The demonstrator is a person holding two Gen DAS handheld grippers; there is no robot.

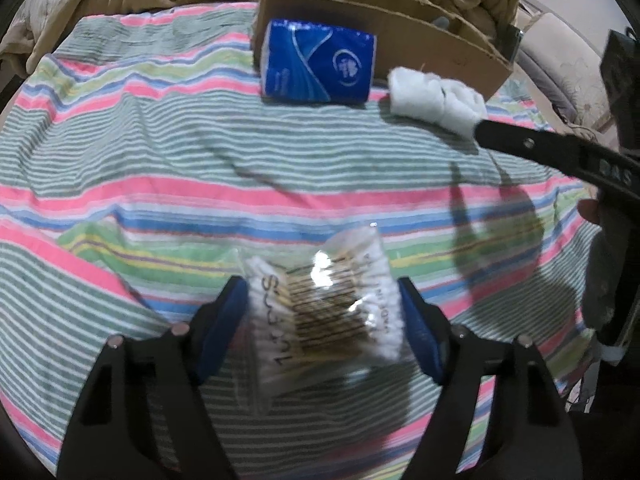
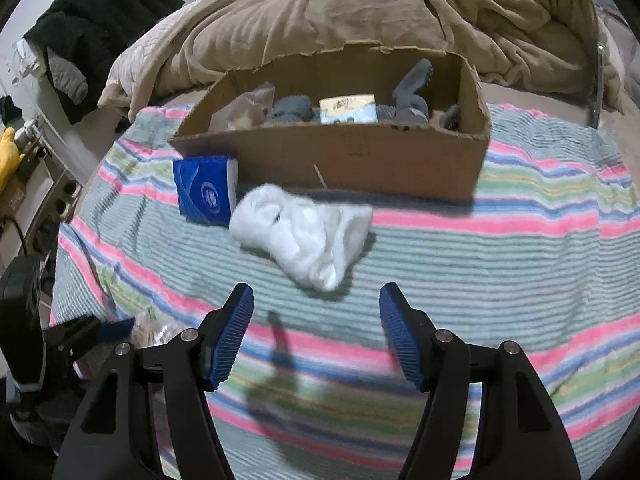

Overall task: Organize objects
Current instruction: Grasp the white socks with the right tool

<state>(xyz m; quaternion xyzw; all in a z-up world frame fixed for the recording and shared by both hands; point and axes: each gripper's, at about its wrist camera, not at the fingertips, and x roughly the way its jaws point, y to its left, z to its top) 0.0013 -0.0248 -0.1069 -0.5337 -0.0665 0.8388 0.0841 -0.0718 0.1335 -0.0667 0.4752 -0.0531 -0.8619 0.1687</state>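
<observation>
Left gripper [image 1: 323,312] clamps swab bag [image 1: 324,312]. Right gripper [image 2: 316,334] spread wide, empty; white socks [image 2: 304,236] just ahead, box [image 2: 340,160] beyond.

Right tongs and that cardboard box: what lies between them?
A white sock on the striped sheet, seen from the right wrist, before the cardboard box; right tongs open.

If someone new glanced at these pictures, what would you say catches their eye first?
Probably the clear plastic bag of cotton swabs clamped in the left gripper above the striped pink, green and blue bedspread. Next, the open brown cardboard box at the far edge, already holding grey socks, with a blue tissue pack and a white rolled sock lying before it, facing the open right gripper.
</observation>
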